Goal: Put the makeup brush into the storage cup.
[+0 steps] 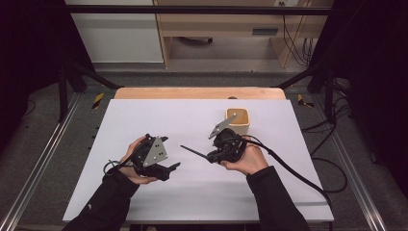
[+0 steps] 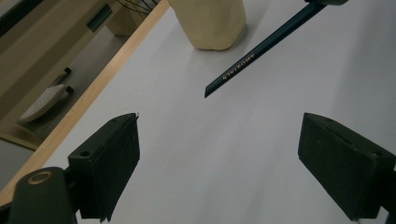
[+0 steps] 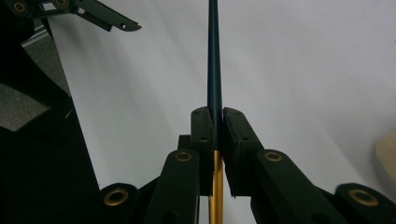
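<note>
A dark blue pencil (image 1: 195, 152) with a gold rear section juts out to the left from my right gripper (image 1: 211, 156), which is shut on it. In the right gripper view the pads (image 3: 205, 126) clamp the pencil shaft (image 3: 214, 56), and it runs straight ahead over the white table. My left gripper (image 1: 169, 153) is held in a hand at the left, jaws open and empty, pointing toward the pencil's tip. In the left gripper view the pencil (image 2: 252, 56) hangs ahead, beyond the wide-open left gripper (image 2: 219, 135). A cream cup (image 1: 238, 120) stands behind the right gripper.
The white table top (image 1: 192, 192) ends in a wooden strip (image 1: 192, 93) at the far side. A black cable (image 1: 298, 173) trails from the right gripper toward the right front corner. The cup (image 2: 210, 23) sits near that far edge.
</note>
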